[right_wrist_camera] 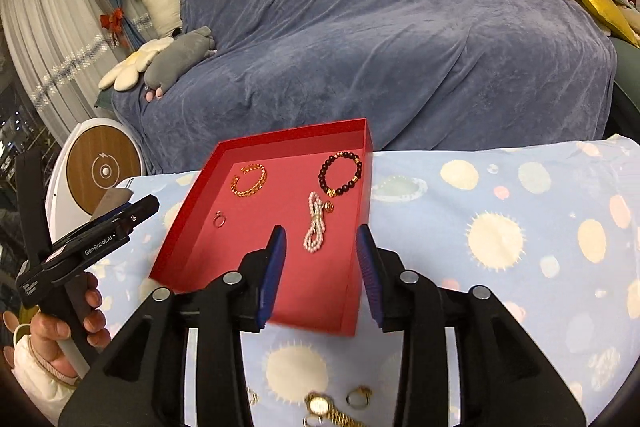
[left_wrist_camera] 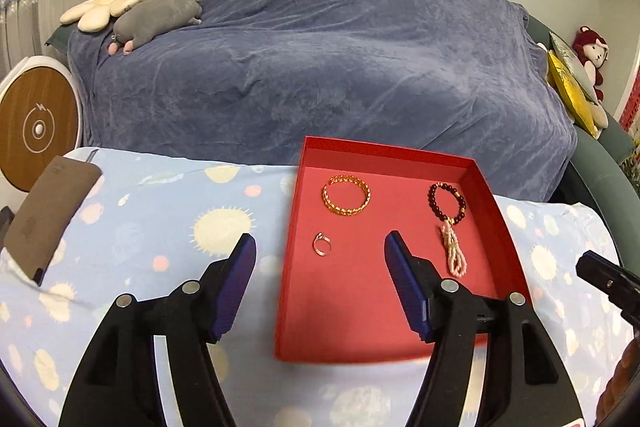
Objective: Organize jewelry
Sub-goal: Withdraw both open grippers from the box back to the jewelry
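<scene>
A shallow red tray [left_wrist_camera: 380,331] is set on a table covered with a pale blue patterned cloth [left_wrist_camera: 160,219]. Four pieces lie inside it: a gold chain bracelet [left_wrist_camera: 346,195] at the far left, a small silver ring [left_wrist_camera: 321,244] nearer on the left, a dark beaded bracelet [left_wrist_camera: 447,202] at the far right, and a folded pearl strand [left_wrist_camera: 453,251] just near of it, touching its gold charm. On the cloth at the near edge, outside the tray, a gold wristwatch [right_wrist_camera: 326,409] and a gold ring [right_wrist_camera: 358,395] are seen. The left gripper [left_wrist_camera: 320,247] is held wide with nothing between its jaws, above the tray's near left part. The right gripper [right_wrist_camera: 321,241] stands partly spread, also empty, over the tray's near right edge. A blue-covered sofa [left_wrist_camera: 320,47] lies beyond
</scene>
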A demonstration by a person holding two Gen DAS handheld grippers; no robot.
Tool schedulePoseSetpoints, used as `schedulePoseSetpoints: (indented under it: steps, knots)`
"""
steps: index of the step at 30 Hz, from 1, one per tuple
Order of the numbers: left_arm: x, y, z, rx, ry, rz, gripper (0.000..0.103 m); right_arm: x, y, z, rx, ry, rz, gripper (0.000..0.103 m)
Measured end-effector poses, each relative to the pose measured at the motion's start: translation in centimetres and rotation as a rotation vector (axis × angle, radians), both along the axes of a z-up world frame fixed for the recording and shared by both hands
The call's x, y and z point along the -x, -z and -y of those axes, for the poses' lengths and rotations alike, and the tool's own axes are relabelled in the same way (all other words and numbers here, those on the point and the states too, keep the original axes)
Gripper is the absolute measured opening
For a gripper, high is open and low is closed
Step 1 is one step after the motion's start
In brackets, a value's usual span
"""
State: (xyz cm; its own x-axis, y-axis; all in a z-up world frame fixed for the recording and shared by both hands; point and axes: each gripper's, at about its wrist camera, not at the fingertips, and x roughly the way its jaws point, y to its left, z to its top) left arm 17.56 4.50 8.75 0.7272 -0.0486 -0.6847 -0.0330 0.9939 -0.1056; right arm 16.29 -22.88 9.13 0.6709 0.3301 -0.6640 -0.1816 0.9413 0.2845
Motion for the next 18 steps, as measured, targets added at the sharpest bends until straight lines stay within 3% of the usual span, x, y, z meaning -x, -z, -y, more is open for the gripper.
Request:
schedulePoseSetpoints:
  steps: [4, 6, 8, 11, 15, 18]
  knots:
    - [4.9, -0.7, 0.0, -0.018, 0.013, -0.015, 0.066, 5.4, -0.3, 0.7, -0.011, -0.013, -0.010, 0.036]
    - [7.4, -0.7, 0.1, -0.001, 0.037, -0.020, 0.067, 8.1, 0.0, 0.5, 0.023, -0.010, 0.009, 0.036]
    - [10.1, -0.2, 0.5, -0.036, 0.026, 0.000, 0.072, 10.4, 0.9, 0.1, 0.049, -0.015, 0.009, 0.036]
    - [13.4, 1.7, 1.4, -0.083, 0.020, -0.017, 0.072, 12.6, 2.7, -0.5, 0.058, -0.034, -0.035, 0.036]
    - [15.4, 4.3, 1.7, -0.032, 0.031, -0.092, 0.072, 14.3, 4.7, -1.6, 0.107, -0.064, -0.064, 0.036]
    - [15.9, 5.4, 2.3, -0.053, 0.058, -0.115, 0.072, 14.5, 5.9, -2.3, 0.127, -0.080, -0.081, 0.036]
